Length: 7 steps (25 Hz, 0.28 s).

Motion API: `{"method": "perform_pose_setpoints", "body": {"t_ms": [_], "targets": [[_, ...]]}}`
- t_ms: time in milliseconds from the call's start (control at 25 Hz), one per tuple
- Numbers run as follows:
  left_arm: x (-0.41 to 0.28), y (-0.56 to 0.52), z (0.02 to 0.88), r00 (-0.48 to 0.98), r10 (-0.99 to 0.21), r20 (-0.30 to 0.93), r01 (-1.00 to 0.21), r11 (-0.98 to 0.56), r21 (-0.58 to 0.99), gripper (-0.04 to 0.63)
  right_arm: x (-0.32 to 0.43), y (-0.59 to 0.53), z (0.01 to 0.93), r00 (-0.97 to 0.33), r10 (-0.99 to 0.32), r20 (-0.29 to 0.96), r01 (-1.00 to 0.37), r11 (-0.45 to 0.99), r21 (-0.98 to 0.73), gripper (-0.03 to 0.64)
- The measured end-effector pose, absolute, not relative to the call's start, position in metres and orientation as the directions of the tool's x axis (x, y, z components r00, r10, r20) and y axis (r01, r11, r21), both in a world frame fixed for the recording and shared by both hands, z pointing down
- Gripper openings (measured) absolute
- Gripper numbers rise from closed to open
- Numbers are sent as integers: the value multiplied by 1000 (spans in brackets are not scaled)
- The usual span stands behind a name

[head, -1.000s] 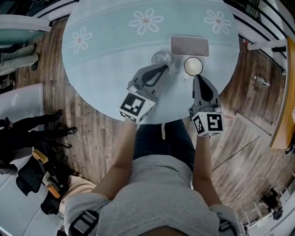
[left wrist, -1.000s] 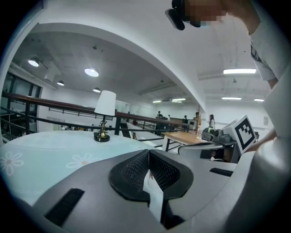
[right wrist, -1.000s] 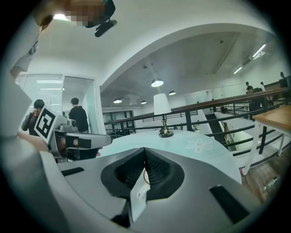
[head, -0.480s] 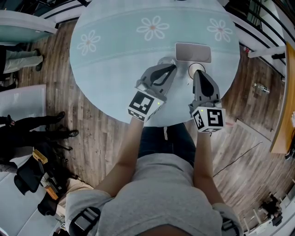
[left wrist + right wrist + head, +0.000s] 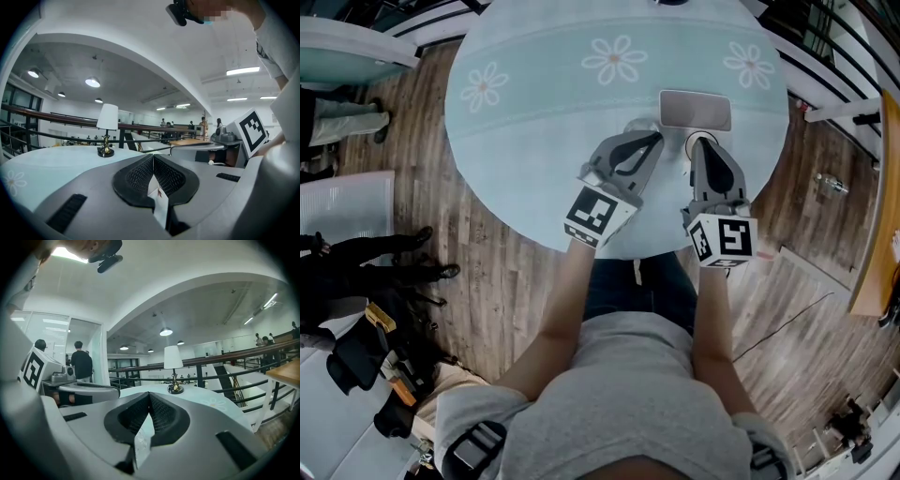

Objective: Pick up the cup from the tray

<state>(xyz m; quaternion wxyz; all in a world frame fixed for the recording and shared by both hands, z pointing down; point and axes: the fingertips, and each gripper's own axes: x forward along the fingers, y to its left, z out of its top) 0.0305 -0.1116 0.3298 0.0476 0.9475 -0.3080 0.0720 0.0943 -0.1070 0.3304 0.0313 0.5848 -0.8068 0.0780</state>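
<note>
Behind left claw and right claw, black-and-white marker cubes

Head view: clear glass cup mostly hidden under left gripper, only a rim sliver shows. White round cup largely covered by right gripper. Whether either gripper touches a cup can't be told. Round pale-blue flowered table cut off by top edge. Neither gripper view shows the cups. Pale sliver below left's closed jaws: unidentifiable. Distant people behind railing too small to make out.
</note>
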Motion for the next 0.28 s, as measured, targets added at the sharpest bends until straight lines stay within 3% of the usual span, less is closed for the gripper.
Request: {"method": "perform_pose_setpoints", "body": {"t_ms": [280], "targets": [[21,-114,325,796,-587,151,-600,-798,56,9,83,-106,329,-324,-935,142,-945,314,-90,8]]}}
